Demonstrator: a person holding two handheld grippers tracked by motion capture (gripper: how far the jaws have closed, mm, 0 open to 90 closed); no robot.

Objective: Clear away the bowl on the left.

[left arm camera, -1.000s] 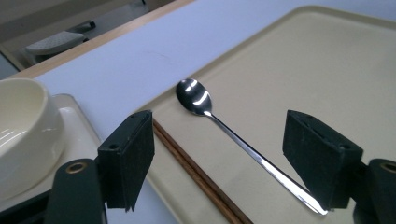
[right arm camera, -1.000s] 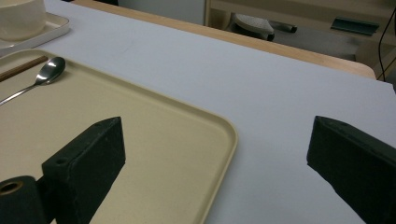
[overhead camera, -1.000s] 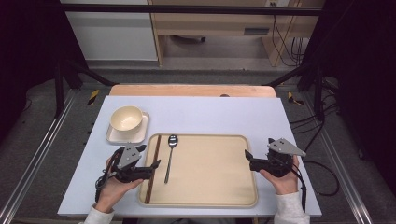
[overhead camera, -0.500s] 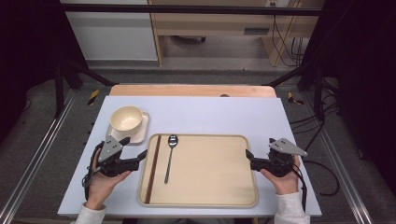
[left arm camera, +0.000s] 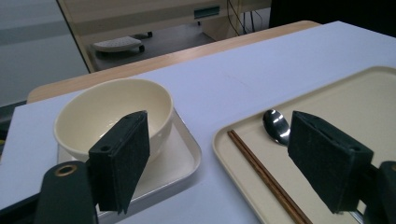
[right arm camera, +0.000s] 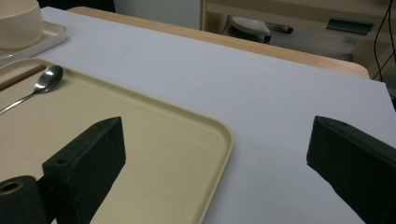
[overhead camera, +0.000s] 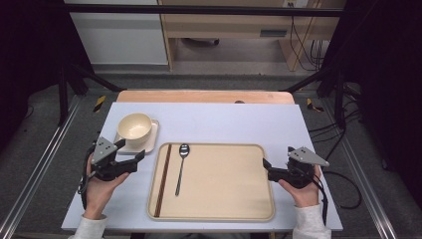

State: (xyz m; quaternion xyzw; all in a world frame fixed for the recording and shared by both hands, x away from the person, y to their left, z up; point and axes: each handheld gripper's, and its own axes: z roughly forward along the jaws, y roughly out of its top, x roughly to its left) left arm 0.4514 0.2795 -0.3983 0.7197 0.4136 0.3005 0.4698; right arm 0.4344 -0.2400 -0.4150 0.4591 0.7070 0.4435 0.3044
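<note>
Left tongs point(overhead camera: 138, 155) are released, empty, pointing at the bowl point(overhead camera: 134, 126) on its small tray point(overhead camera: 152, 135) near the desk's point(overhead camera: 224, 119) left edge. Right tongs point(overhead camera: 265, 164) are released, empty, at the large tray's point(overhead camera: 224, 179) right rim.

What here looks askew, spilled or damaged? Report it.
Nothing stands out. The bowl sits upright and looks empty on its small tray; the spoon and chopsticks lie nearly parallel at the left of the large tray. Both grippers, left and right, are open and hold nothing.
</note>
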